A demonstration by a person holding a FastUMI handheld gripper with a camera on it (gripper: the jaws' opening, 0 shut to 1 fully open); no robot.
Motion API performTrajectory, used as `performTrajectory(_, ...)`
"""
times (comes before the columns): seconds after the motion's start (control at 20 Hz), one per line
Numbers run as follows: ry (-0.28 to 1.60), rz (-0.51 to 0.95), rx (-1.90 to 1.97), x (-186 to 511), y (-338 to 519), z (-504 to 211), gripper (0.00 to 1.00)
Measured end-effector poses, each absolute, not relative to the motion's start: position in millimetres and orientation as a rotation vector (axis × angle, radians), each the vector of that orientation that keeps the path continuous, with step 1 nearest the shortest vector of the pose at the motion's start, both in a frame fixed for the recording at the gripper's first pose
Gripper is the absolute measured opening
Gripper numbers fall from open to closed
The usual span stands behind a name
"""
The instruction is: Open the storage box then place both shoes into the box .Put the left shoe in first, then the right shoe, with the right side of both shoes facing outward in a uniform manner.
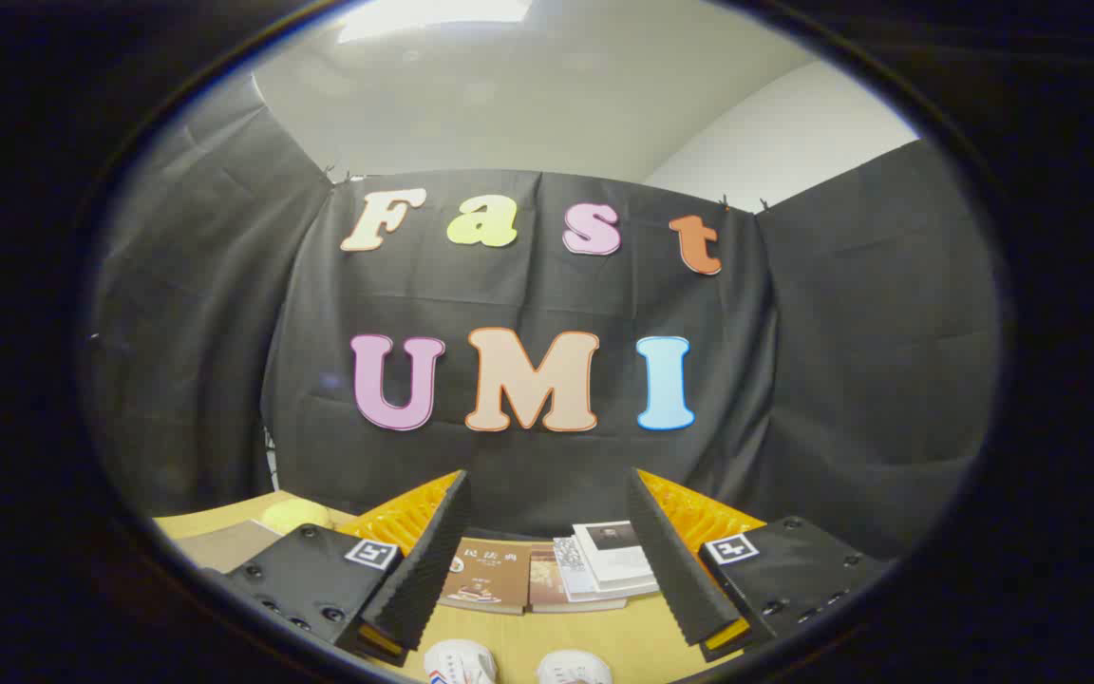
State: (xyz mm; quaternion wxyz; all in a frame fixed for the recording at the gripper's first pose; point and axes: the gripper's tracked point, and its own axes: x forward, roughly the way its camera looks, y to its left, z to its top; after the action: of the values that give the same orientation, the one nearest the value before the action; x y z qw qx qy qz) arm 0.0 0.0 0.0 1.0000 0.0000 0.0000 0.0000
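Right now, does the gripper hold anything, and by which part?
Nothing is held. The gripper is open, its fingers spread wide apart with only air between them. Two white shoes lie on the table below, untouched.

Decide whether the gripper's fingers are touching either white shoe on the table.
Apart. In the gripper view the gripper is open, its fingers raised, with bare table between them; both white shoes lie below, untouched.

No legible txt is found. Square b/w coded markers are carried on the gripper, fingers spread wide. Characters on brown book btwn fingers: too small to be read.
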Motion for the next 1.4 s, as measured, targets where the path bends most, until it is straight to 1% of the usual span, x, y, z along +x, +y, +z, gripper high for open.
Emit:
performTrajectory(0.5,-0.028,-0.026,-0.014,10.0,-23.2,14.5,1.0)
performTrajectory(0.9,-0.037,-0.038,-0.035,7.7,-25.4,19.0,1.0)
performTrajectory(1.2,-0.015,0.015,-0.021,-8.5,-17.3,3.8,1.0)
performTrajectory(1.3,0.005,0.046,-0.017,-14.5,-11.0,-5.8,1.0)
performTrajectory(1.4,0.039,0.107,0.001,-20.6,4.9,-18.1,1.0)
